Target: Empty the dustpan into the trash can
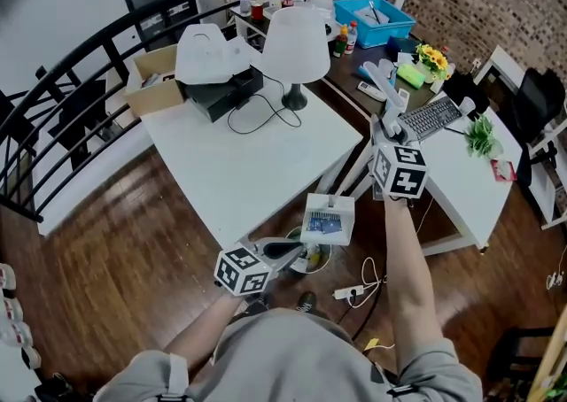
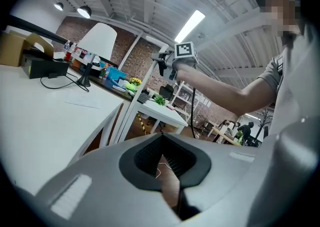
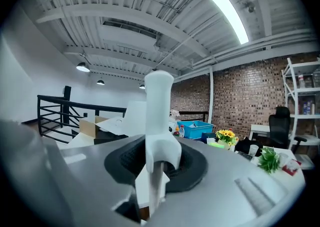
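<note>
Light, stiff plastic dustpan (image 1: 330,219) is being held at 1 o'clock above the trash can (image 1: 310,260). Its handle (image 3: 159,101) is being clenched by right gripper (image 1: 387,132) jaws, judged the best hold. Left gripper (image 1: 297,251) jaws are being pressed together, empty.

Left gripper (image 2: 161,136) fills the foreground, its jaw tips meeting and a dark strip (image 2: 186,206) low in the slit between them; beyond, a white table (image 2: 45,121) carries a white lamp (image 2: 97,41), and the right gripper (image 2: 162,65) is raised on a forearm (image 2: 225,88).
</note>
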`<state>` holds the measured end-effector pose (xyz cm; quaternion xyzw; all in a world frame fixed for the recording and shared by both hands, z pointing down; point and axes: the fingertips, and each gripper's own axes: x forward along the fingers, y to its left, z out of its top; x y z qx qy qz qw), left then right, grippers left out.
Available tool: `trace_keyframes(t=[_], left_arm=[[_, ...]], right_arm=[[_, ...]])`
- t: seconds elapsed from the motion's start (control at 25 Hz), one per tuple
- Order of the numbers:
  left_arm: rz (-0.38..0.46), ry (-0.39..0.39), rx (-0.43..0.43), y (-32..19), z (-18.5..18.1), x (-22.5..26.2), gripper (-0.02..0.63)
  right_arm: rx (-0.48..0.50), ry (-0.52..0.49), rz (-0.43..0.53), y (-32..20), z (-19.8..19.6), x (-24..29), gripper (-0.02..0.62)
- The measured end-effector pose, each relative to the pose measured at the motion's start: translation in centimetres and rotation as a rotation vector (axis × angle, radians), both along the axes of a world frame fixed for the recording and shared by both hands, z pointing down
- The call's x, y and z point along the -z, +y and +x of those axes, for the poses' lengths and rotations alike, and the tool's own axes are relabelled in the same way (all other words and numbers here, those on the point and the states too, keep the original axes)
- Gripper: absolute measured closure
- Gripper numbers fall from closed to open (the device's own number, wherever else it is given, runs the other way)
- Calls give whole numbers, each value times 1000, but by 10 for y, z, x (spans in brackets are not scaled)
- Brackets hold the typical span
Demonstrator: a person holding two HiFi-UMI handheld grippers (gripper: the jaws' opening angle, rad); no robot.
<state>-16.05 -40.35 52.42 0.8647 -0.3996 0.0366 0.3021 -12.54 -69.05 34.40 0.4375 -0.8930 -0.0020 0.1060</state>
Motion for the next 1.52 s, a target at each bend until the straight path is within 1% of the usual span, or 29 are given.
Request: trace_keyframes(t=[0.12, 0.28, 0.44, 0.6, 0.72, 0.92, 1.08, 1.24, 1.36, 1.52], left_arm=[[9, 2, 0, 0, -8, 2, 600], [15, 14, -19, 6, -13, 2, 600], [48, 21, -61, 12, -20, 10, 600], [97, 15, -113, 11, -30, 21, 600], [85, 8, -160, 17, -30, 13, 600], [71, 14, -207, 35, -14, 5, 600], [62, 1, -211, 57, -10, -1, 600], [38, -25, -202, 89, -7, -3, 601], [35, -41, -186, 115, -6, -3, 600], [46, -52, -147, 145, -19, 0, 600]], right_arm=[[-1, 2, 10, 5, -5, 3, 517], [-1, 10, 30, 25, -10, 5, 517], [-1, 16, 66, 57, -13, 7, 517], [-12, 20, 136, 95, -16, 11, 517], [-13, 18, 168, 124, -19, 9, 518], [-2, 13, 214, 174, -20, 7, 518], [-2, 2, 262, 222, -16, -1, 520], [13, -10, 266, 264, -7, -5, 520], [20, -11, 271, 286, 1, -8, 520], [13, -20, 278, 307, 7, -12, 520]])
